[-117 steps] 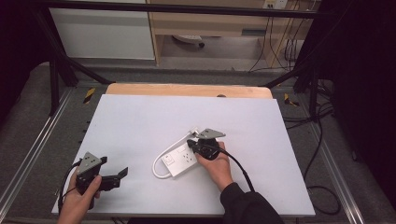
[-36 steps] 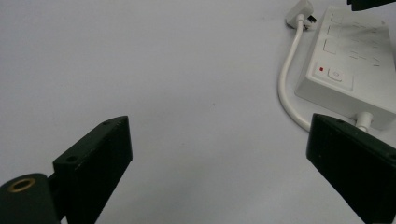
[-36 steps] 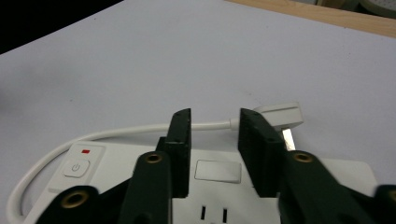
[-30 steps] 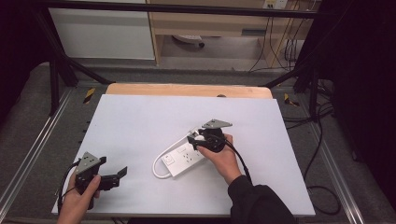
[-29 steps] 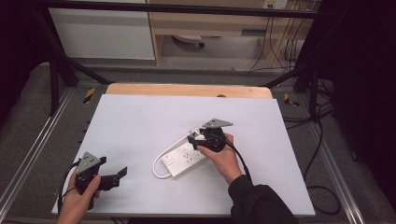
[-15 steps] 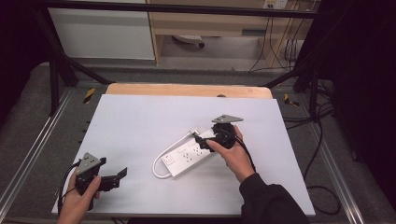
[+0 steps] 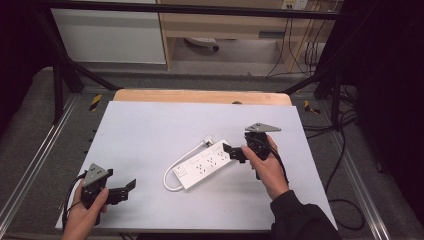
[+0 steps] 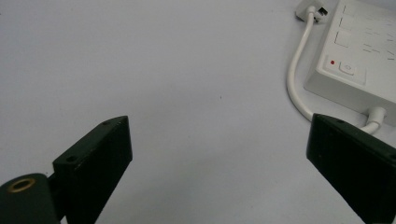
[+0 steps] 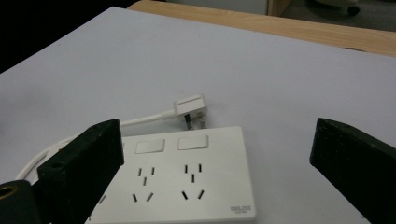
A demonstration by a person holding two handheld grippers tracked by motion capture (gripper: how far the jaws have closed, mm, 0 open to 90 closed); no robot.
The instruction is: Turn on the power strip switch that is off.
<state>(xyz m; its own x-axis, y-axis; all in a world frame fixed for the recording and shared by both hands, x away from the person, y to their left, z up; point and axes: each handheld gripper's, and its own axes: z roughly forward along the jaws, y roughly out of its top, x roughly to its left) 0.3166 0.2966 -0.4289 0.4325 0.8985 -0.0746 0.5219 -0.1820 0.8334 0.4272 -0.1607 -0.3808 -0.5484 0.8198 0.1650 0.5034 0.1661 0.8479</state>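
A white power strip (image 7: pixel 205 164) lies flat near the table's middle, with its white cable (image 7: pixel 167 180) looping off the near end and its plug (image 7: pixel 207 140) lying behind it. My right gripper (image 7: pixel 233 152) hovers just right of the strip's far end and points at it. Its jaws have just been opening and stand open, with nothing pressed between them. In the right gripper view (image 9: pixel 215 133) the strip (image 9: pixel 187 182) and plug (image 9: pixel 190 108) lie ahead. My left gripper (image 7: pixel 125 192) rests open at the front left. Its own view (image 8: pixel 219 128) has the strip (image 8: pixel 359 56) at the upper right.
The white table top (image 7: pixel 150 125) ends at a wooden strip (image 7: pixel 200 96) along the far edge. Metal frame rails (image 7: pixel 37 160) run along both sides, and cables (image 7: pixel 345 150) hang off the right.
My right gripper has drawn back to the right from the power strip and risen a little, its jaws wider apart. The strip and my left gripper have stayed where they were.
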